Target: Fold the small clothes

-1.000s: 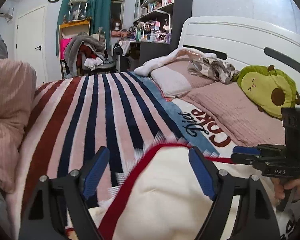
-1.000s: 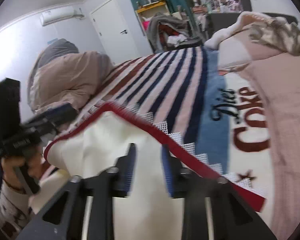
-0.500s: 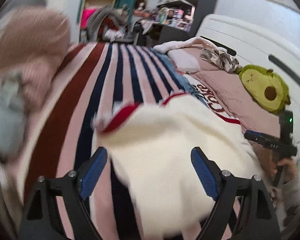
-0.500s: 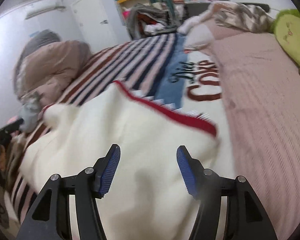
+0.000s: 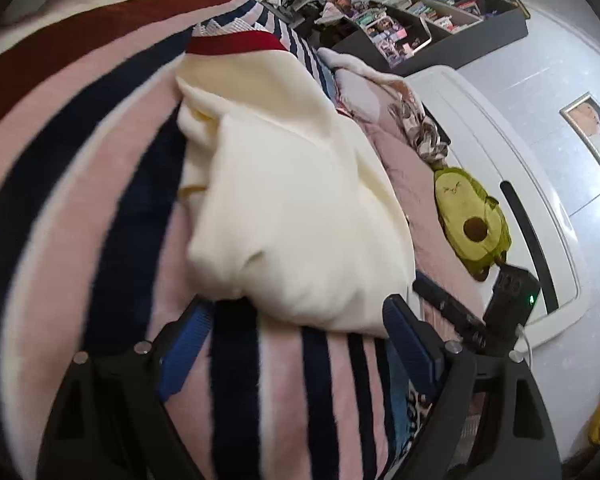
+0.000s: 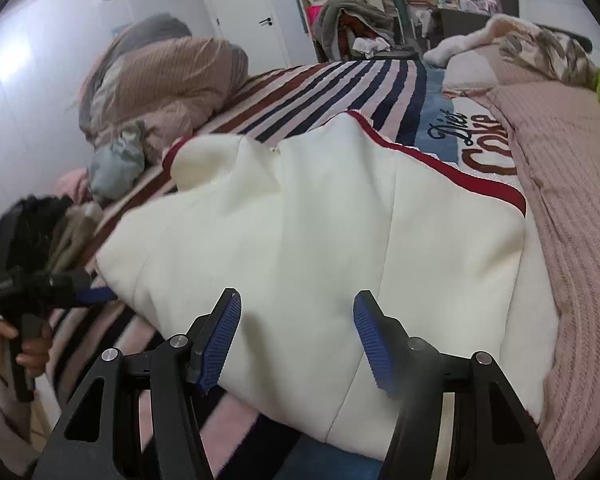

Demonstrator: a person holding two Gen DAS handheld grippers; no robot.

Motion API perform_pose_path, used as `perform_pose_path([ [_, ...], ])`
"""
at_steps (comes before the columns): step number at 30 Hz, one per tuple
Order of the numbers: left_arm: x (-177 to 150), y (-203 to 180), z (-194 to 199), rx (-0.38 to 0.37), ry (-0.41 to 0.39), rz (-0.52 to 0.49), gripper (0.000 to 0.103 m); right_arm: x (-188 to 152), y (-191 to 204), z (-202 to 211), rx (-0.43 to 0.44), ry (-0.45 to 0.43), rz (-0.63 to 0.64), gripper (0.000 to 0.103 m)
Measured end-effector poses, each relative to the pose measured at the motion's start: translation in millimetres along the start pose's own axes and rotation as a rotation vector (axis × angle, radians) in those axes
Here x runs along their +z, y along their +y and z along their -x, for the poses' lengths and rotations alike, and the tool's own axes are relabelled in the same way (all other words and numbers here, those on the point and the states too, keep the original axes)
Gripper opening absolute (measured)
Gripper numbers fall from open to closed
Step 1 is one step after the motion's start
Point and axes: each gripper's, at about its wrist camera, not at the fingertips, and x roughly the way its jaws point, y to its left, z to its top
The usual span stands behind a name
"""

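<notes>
A cream garment (image 6: 320, 224) with a red hem (image 6: 452, 168) lies folded over on the striped blanket (image 6: 340, 84). It also shows in the left wrist view (image 5: 292, 200), with the red hem (image 5: 236, 44) at its far end. My left gripper (image 5: 296, 340) is open and empty, just short of the garment's near edge. My right gripper (image 6: 296, 336) is open and empty, low over the garment's near edge. The left gripper shows at the left of the right wrist view (image 6: 40, 284), the right gripper at the right of the left wrist view (image 5: 476, 312).
A rolled pink duvet (image 6: 160, 84) lies at the bed's far left. A pink cover (image 6: 572, 184), pillows and a green avocado plush (image 5: 472, 220) lie by the white headboard (image 5: 540, 208). A cluttered chair (image 6: 352, 28) and shelves (image 5: 420, 20) stand beyond the bed.
Both grippers let go of the garment, opened and drew back. The garment dropped onto the blanket, folded over. The left wrist view swung down and tilted.
</notes>
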Motion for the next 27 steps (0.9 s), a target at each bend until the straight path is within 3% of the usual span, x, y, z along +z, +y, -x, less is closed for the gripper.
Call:
perform_pose_path([
  [5,7.3,-4.1,-32.5,0.013,-0.057,0.064,0.083,-0.9,6.2,-5.2,-0.071,0.021,0.071,0.034],
  [7,13.2,-8.9,-44.4,0.035,-0.088,0.064,0.073,-3.6,2.8,-9.3,-0.079,0.037,0.074,0.034],
  [9,18.0,-7.6,-52.4,0.049,-0.099,0.084,0.050,-6.5,0.1,-12.5,-0.073,0.044,0.069,0.034],
  [10,18.9,-6.8,-55.8,0.049,-0.103,0.097,0.045,-7.7,-0.5,-13.3,-0.073,0.045,0.071,0.034],
  [12,19.3,-8.0,-56.1,0.068,-0.117,0.093,0.021,-10.7,2.6,-14.2,-0.076,0.047,0.081,0.034],
  [14,19.1,-11.3,-47.4,0.082,-0.144,0.066,0.013,-12.3,6.1,-14.2,-0.066,0.051,0.088,0.034],
  [22,8.3,-20.7,11.7,0.145,-0.227,-0.047,0.005,-14.9,31.5,-12.6,0.045,0.080,0.074,0.034],
  [27,-5.2,-5.9,44.0,0.173,-0.238,-0.044,0.004,-16.5,54.6,-10.3,0.125,0.103,0.082,0.034],
])
